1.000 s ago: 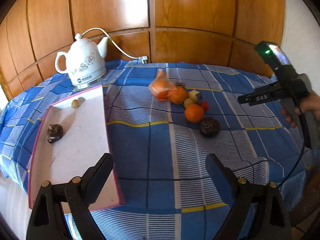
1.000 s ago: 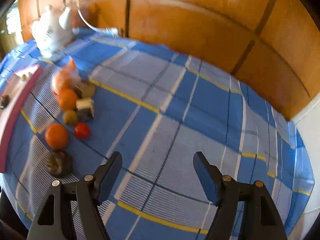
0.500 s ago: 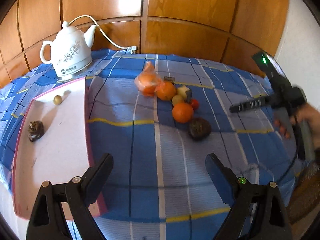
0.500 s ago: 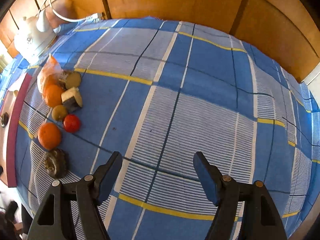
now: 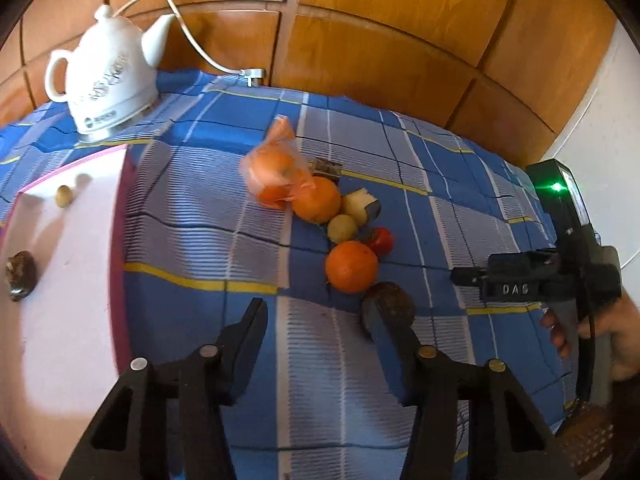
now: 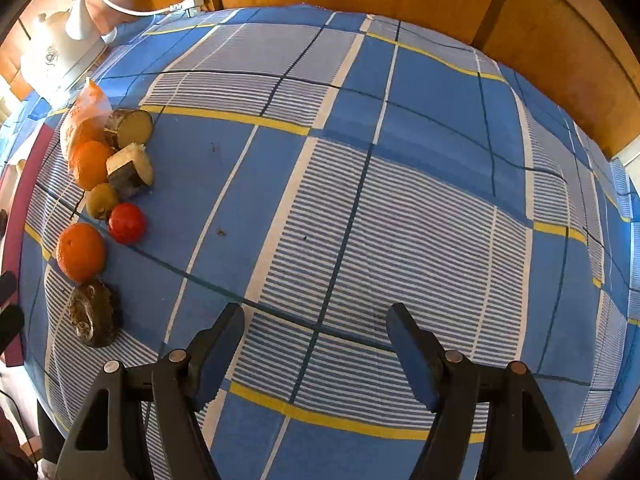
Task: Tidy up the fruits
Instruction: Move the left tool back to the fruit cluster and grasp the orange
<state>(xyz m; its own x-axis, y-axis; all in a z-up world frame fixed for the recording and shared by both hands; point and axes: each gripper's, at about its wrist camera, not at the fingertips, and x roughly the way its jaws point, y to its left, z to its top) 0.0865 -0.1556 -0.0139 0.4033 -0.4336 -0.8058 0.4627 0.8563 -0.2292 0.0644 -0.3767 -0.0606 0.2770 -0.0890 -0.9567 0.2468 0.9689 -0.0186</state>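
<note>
A row of fruit lies on the blue checked cloth: a bag of oranges [image 5: 272, 176], two loose oranges [image 5: 351, 266] [image 5: 318, 199], a small green fruit [image 5: 342, 227], a red tomato [image 5: 382, 239] and a dark brown fruit [image 5: 390, 300]. My left gripper [image 5: 316, 316] hovers just short of the row. Its jaws are closing with only cloth between them, and the dark fruit shows just past the right fingertip. My right gripper [image 6: 316, 320] stands open over bare cloth, to the right of the same orange [image 6: 80, 252] and dark fruit [image 6: 94, 312].
A white tray with a pink rim [image 5: 120, 240] lies at the left, holding a dark fruit [image 5: 20, 274] and a small olive one [image 5: 63, 196]. A white kettle [image 5: 106, 80] with its cord stands at the back left. Wooden panels back the table. A hand [image 5: 616, 332] holds the other gripper at the right.
The left gripper moved right and closer to the fruit row, and its jaws narrowed. The right gripper sank a little and tipped further down towards the cloth.
</note>
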